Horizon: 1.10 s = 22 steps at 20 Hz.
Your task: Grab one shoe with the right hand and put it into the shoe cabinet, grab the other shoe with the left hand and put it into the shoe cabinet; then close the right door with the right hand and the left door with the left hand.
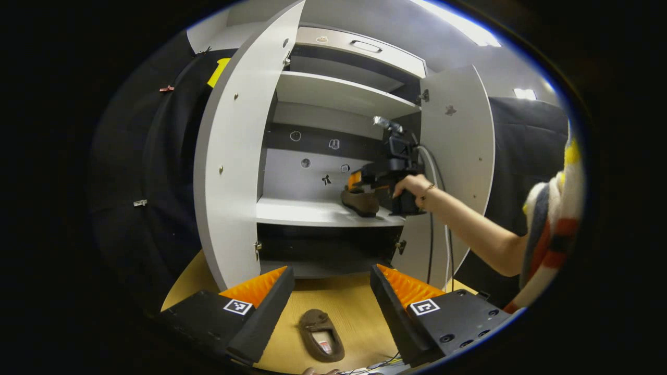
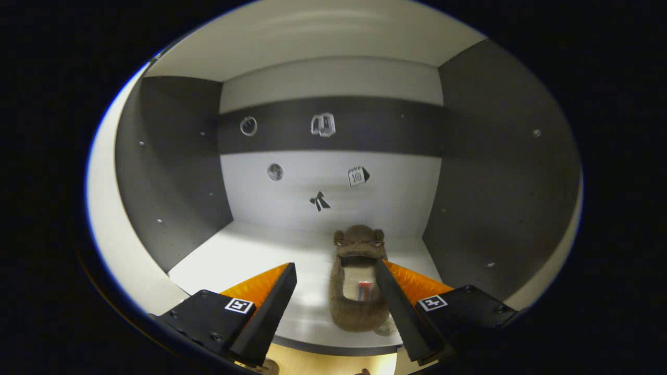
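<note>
Your left gripper [image 1: 331, 307] hangs low over the pale wooden floor [image 1: 344, 302] with its fingers spread wide and nothing between them. That suits the job: the second brown fuzzy slipper [image 1: 321, 336] lies flat on the floor just below and between those fingers, opening up, so a wide spread leaves room to come down around it. It is not yet touched.

Farther off, in the left gripper view, your hand [image 1: 414, 187] holds the right gripper [image 1: 365, 182] inside the white two-door shoe cabinet [image 1: 229, 172], both doors swung open so the shelf is reachable.

In the right gripper view, your right gripper [image 2: 336, 299] also stands wide. The first brown fuzzy slipper [image 2: 357, 291] rests on the white middle shelf [image 2: 250, 260], toe toward the back wall, set toward the right side, which leaves shelf room on the left for its mate. It lies against the inner face of one finger and well clear of the other, so it looks released, though whether that finger still touches it is hard to tell.
</note>
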Tool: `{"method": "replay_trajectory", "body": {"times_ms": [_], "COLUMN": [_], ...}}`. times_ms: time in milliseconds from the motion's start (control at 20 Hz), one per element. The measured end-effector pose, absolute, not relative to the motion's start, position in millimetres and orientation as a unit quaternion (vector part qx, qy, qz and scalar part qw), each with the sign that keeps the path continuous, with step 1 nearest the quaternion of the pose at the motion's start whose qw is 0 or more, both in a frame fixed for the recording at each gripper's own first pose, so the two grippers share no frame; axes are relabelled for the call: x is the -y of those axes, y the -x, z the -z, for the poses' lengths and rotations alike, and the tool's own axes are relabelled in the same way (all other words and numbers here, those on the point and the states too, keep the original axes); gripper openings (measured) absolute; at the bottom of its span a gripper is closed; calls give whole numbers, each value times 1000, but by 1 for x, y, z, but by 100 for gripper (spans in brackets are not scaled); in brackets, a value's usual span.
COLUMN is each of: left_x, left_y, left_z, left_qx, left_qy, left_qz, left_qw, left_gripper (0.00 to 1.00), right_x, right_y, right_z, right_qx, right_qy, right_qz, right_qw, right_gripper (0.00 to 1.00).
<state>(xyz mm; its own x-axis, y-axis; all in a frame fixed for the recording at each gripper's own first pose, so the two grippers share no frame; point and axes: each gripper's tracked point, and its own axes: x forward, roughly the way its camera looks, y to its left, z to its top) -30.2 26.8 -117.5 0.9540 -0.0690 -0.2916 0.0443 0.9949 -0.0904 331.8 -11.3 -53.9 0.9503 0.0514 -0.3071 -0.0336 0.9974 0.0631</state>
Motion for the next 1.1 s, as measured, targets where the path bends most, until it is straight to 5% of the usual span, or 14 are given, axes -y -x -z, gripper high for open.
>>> {"method": "replay_trajectory", "body": {"times_ms": [300, 700, 1100], "left_x": [-31, -30, -54], "left_y": [49, 56, 21], "left_z": [194, 306, 382], "left_qx": [-192, -261, -291], "left_qy": [74, 61, 72], "left_qz": [19, 32, -6], "left_qw": [979, 963, 954], "left_gripper": [94, 94, 86], "right_x": [14, 16, -3], "right_y": [-195, -54, 11], "right_z": [-32, 13, 41], "right_qx": [-29, -23, -29], "right_qy": [3, -1, -1], "right_qz": [-35, -14, 1], "right_qw": [999, 1000, 1000], "right_gripper": [98, 98, 98]}}
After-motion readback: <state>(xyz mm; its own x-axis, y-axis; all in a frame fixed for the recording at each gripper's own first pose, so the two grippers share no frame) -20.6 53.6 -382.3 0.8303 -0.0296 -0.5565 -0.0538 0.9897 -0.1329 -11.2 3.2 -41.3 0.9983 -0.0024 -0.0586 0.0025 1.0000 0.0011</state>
